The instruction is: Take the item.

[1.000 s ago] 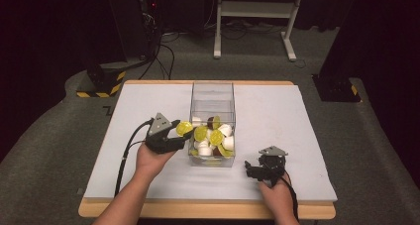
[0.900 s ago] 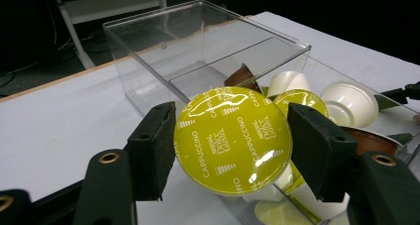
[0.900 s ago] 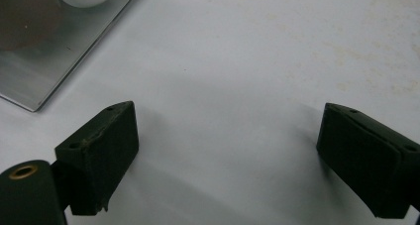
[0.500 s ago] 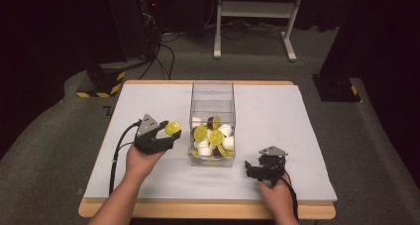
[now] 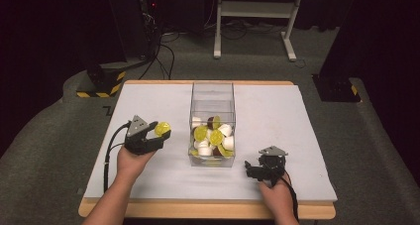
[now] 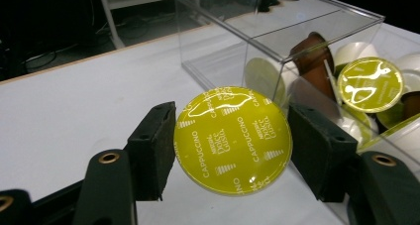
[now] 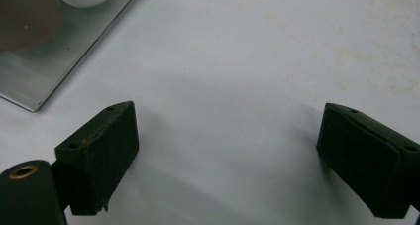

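While the left gripper [image 5: 157, 135] hangs over the tabletop [image 5: 277, 111] to the left of the clear box [image 5: 213, 93], its jaws are clenched on a yellow-green capsule [image 6: 233, 140]. That capsule sits squarely between the two black pads, its foil lid facing the left gripper view's camera, one pad pressing each side of its rim. In the high view the same capsule [image 5: 162, 129] shows as a small yellow disc at the gripper's tip, near the box but apart from it.

A second ago the left gripper stood right at the box's left wall with the capsule at the edge of the pile; half a second ago it had drawn away to the left; now it is further left and a little nearer the person, the capsule clear of the box. The right gripper [image 5: 257, 169] has kept its place near the box's front right corner.

Lettering on the foil, "CAPPUCCINO", can be read in the left gripper view, along with the brown, white and yellow-green capsules heaped behind the box's wall [image 6: 317, 81]; the high view gives only coloured spots there. From the right gripper view, the right jaws stand wide apart with nothing but bare tabletop [image 7: 247, 61] between them, and a corner of the box's base [image 7: 59, 56] lies at upper left.
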Demonstrator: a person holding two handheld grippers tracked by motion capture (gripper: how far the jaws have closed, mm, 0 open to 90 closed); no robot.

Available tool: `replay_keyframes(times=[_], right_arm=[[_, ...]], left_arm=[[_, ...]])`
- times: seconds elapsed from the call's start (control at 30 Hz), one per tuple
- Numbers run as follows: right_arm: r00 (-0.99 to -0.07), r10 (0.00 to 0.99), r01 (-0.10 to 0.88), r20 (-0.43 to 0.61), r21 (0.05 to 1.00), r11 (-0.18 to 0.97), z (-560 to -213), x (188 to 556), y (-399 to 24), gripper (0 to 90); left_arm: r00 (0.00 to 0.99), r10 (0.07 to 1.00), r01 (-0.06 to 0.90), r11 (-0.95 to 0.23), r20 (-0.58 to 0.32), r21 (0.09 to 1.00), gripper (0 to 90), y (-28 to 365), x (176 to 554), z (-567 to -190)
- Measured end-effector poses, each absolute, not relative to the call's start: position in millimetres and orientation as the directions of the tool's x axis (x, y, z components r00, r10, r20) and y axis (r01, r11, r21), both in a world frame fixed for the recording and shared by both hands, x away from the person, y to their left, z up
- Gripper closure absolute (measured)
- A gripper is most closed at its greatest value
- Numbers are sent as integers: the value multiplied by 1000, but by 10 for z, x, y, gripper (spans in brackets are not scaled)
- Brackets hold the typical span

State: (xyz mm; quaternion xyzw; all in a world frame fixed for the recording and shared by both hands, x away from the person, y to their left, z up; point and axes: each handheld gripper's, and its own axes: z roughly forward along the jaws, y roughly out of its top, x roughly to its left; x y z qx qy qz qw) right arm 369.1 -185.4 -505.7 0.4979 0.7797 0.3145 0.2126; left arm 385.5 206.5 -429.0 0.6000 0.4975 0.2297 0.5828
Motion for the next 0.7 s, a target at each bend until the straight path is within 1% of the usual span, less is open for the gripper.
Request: replay_keyframes(times=[0.03,0.1,0.27,0.7], right_arm=[[-414,910,643,-18,702,306,-5057,3691,-1854,90],[-414,910,643,-19,702,306,-5058,3691,-1854,91],[-414,910,643,-18,702,306,-5057,3691,-1854,90],[-414,910,643,-18,702,306,-5058,3691,-1854,90]], left_arm=[[390,866,329,187,-313,926,379,2071,3860,-4300],[385,874,332,167,-295,928,379,2126,3870,-4330],[354,883,340,186,-308,922,379,2212,3900,-4415],[304,906,371,173,-295,912,379,2377,3973,-4638]])
